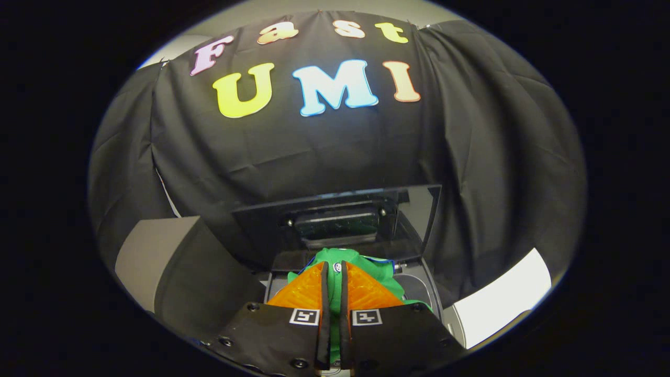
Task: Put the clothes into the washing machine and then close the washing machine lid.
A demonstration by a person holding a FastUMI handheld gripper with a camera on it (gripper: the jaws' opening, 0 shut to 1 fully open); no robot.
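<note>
Fingers [314, 293] lay close together at the near end of the scene, clenched on a fold of green cloth that ran up the narrow gap between them, both inner faces pressing on the fabric. The gripper [333, 269] pointed forward and down toward the machine, with two square printed markers [304, 317] set on its body just behind the fingers.

The green garment [366, 272] bulged out past the fingertips and spread a little to the right of them, a small round pale mark showing on it right at the tips. It hung over the open top of the washing machine [424, 293], whose grey rim and dark tub mouth were visible just to the right of the cloth. Whether the lower part of the garment already rested inside the tub could not be told, since the fingers covered that spot.

Just beyond the garment, the washing machine lid [340, 220] stood raised and tilted back, dark and glossy, with a rectangular recessed panel in its middle and a clear pane toward its right side.

To the left of the machine stood a grey box-like surface [152, 251], partly draped in dark cloth. To the right, a white panel [502, 298] sloped away near the machine's side.

Farthest back, the black cloth wall [471, 146] of the booth hung in loose folds behind everything.
</note>
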